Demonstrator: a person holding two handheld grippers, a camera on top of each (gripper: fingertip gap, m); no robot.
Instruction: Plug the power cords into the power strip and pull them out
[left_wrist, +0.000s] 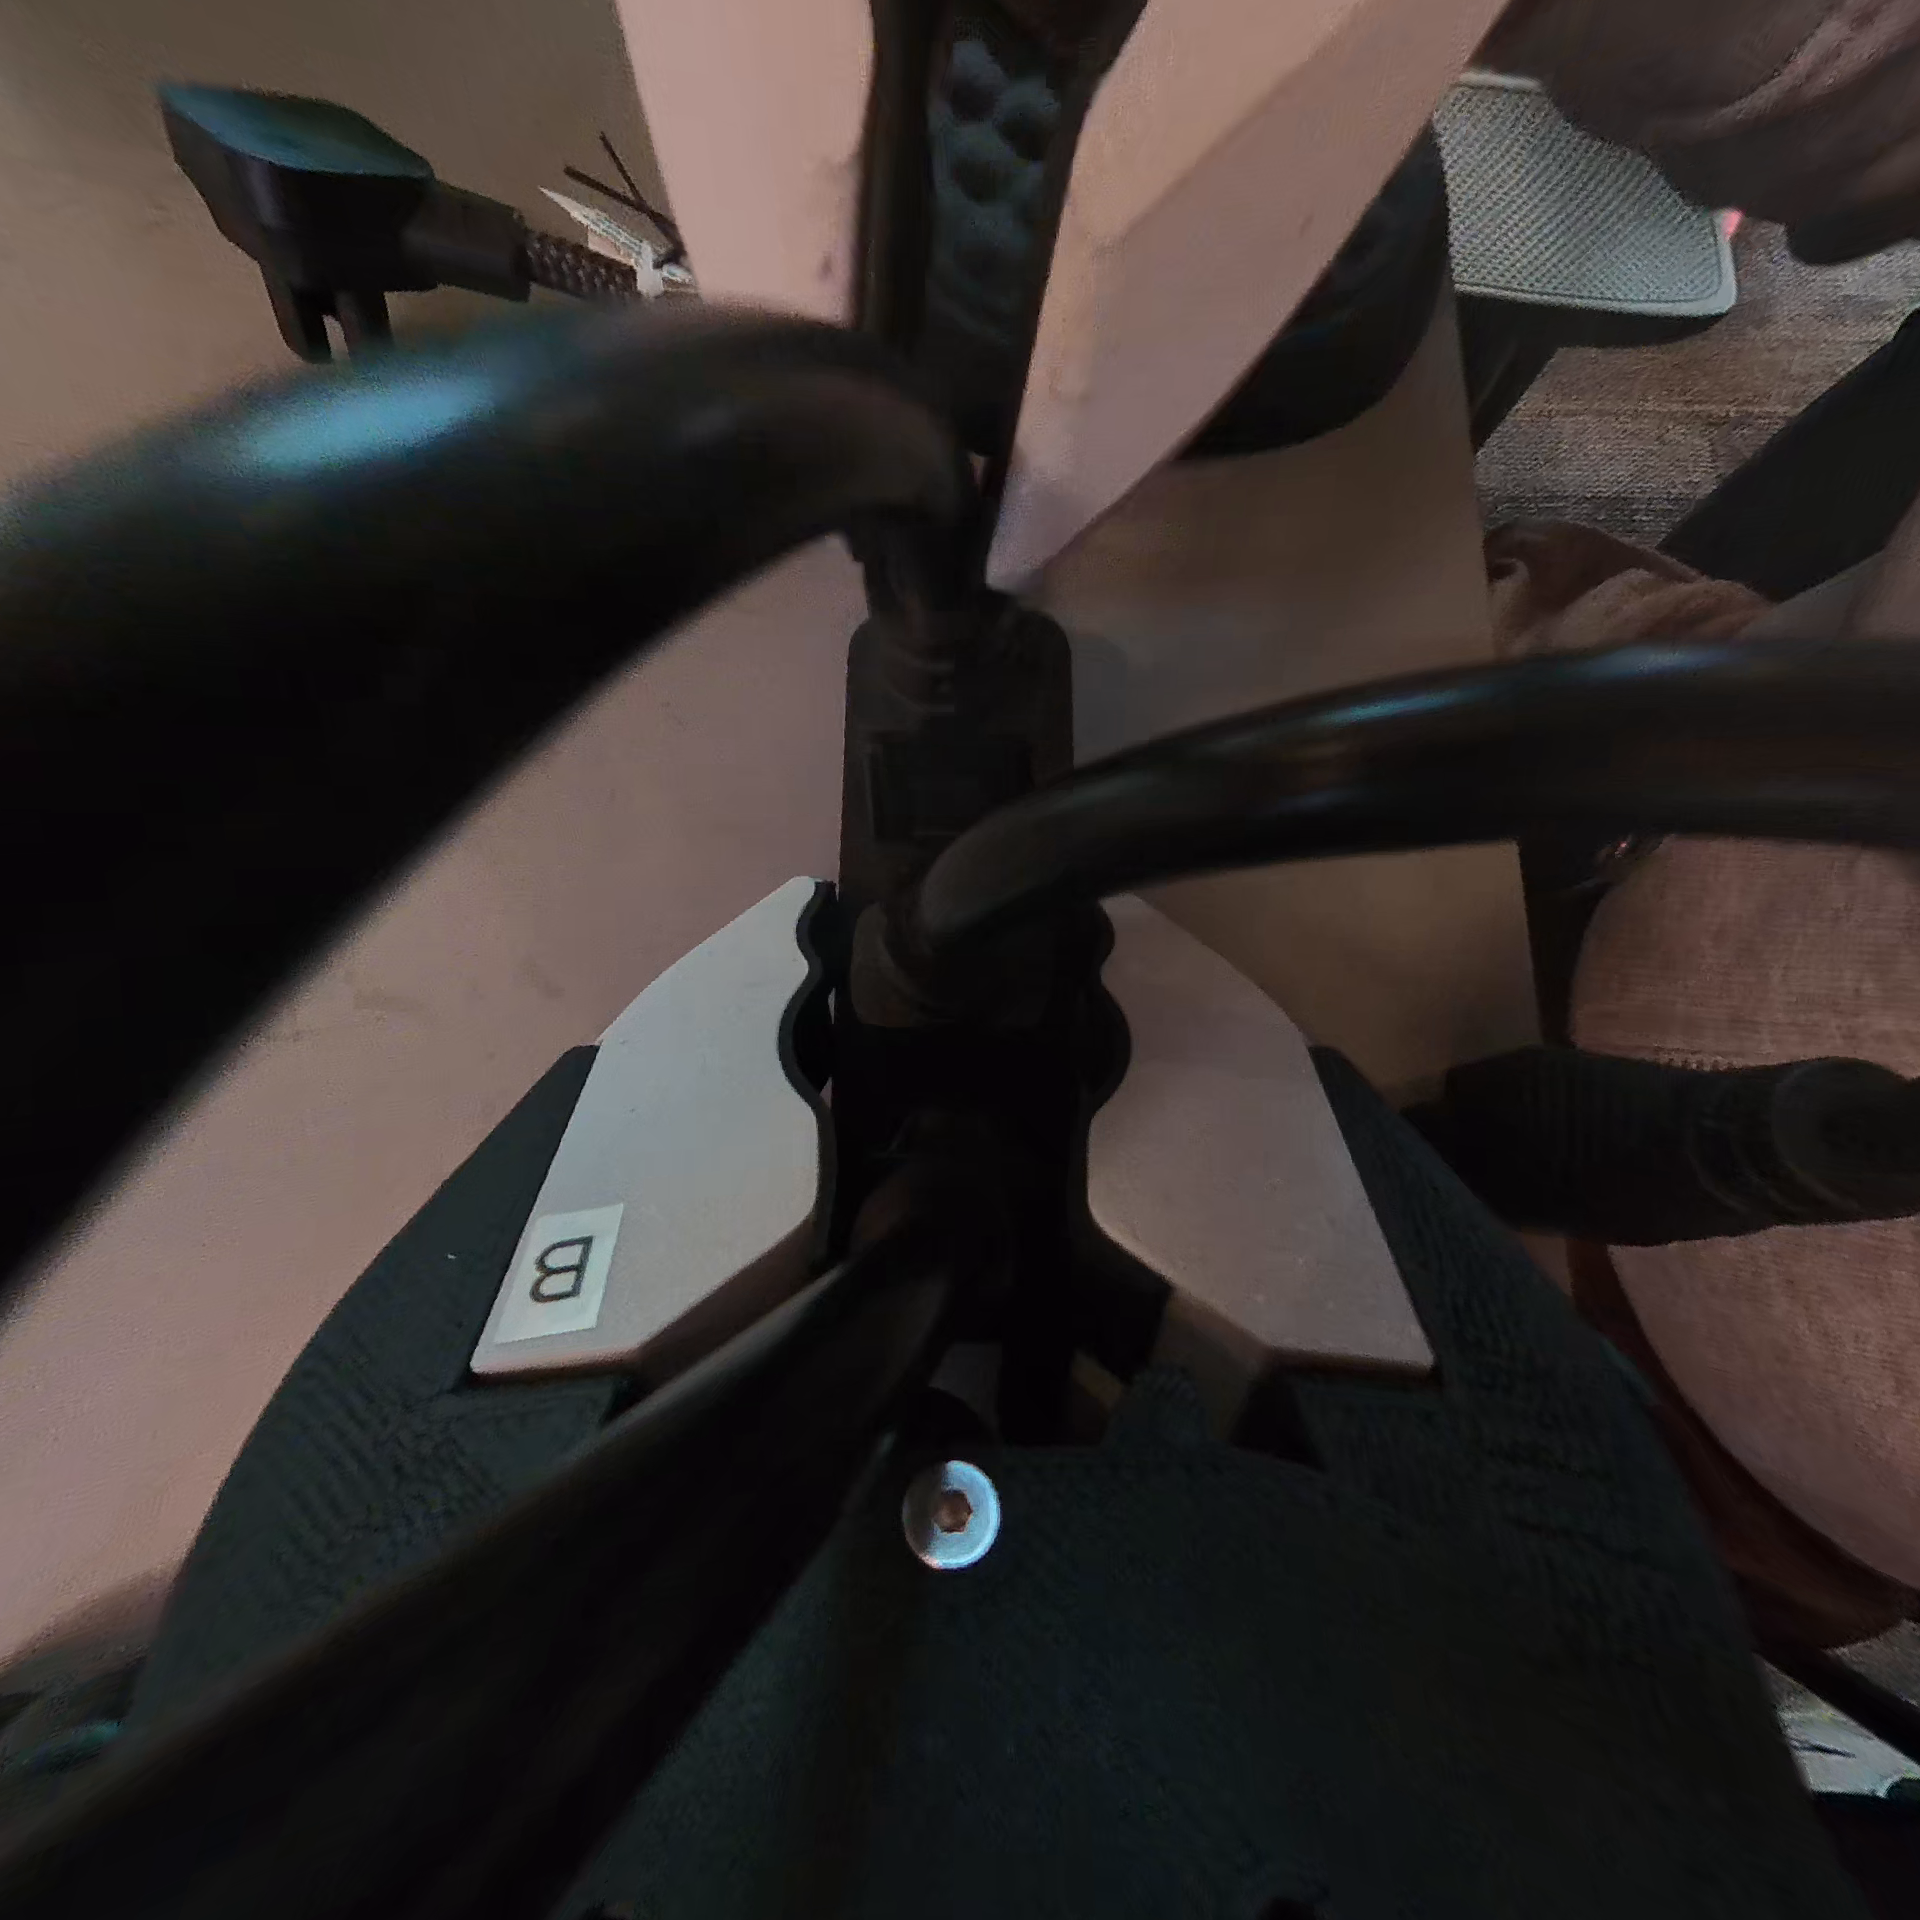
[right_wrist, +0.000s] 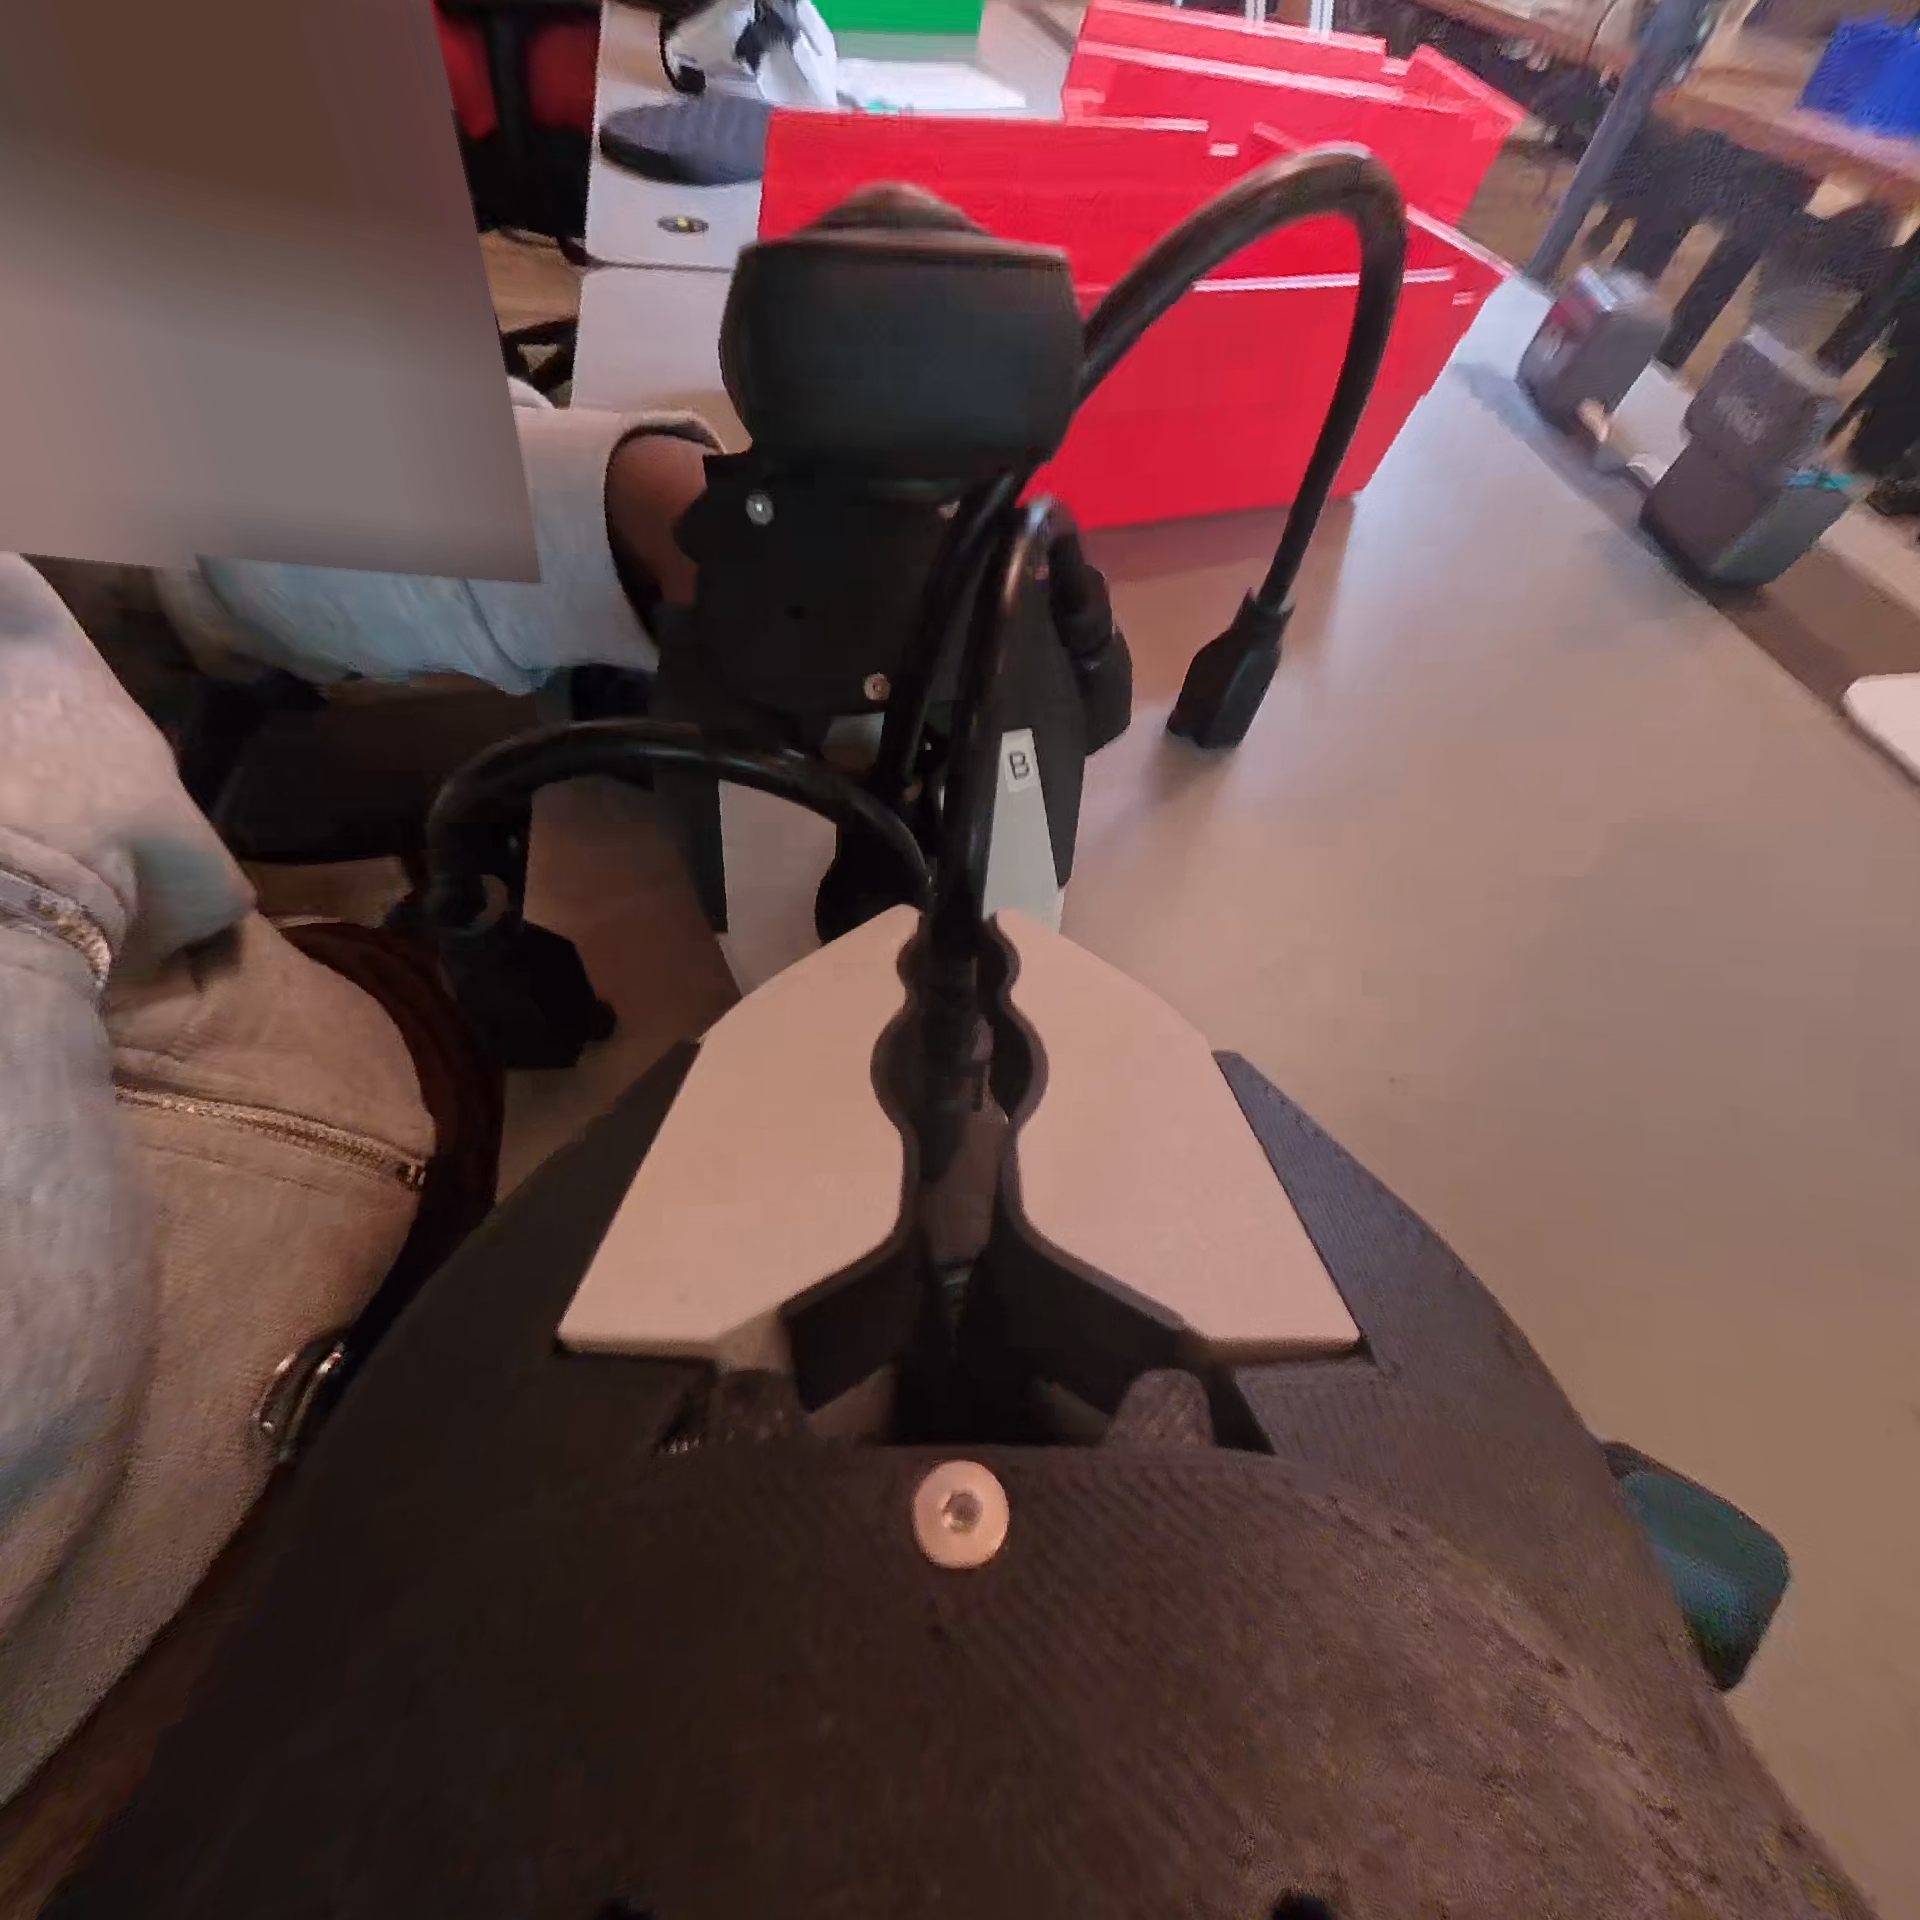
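Observation:
In the left wrist view my left gripper (left_wrist: 961, 925) is shut on the ribbed end of a black power cord (left_wrist: 1455, 727) that curves off to the right. Just ahead of it stands a black plug block (left_wrist: 956, 727) with a thick cord (left_wrist: 416, 520) bending left. The right gripper's pale fingers (left_wrist: 1195, 260) clamp a black part at the top. In the right wrist view my right gripper (right_wrist: 951, 935) is shut on a thin black cord (right_wrist: 951, 1018), facing the left gripper (right_wrist: 904, 623). I cannot tell where the power strip is.
A loose flat black plug (left_wrist: 301, 197) with a braided cord lies at the far left on the beige table (left_wrist: 312, 1143). Another cord arcs down to a black connector (right_wrist: 1231, 675) resting on the table. Red bins (right_wrist: 1195, 312) stand behind. A person's sleeve (right_wrist: 208, 1143) is at the left. Left tips to right tips: about 8 cm. Between my left fingertips and the black connector (right_wrist: 1231, 675) there is roughly 15 cm.

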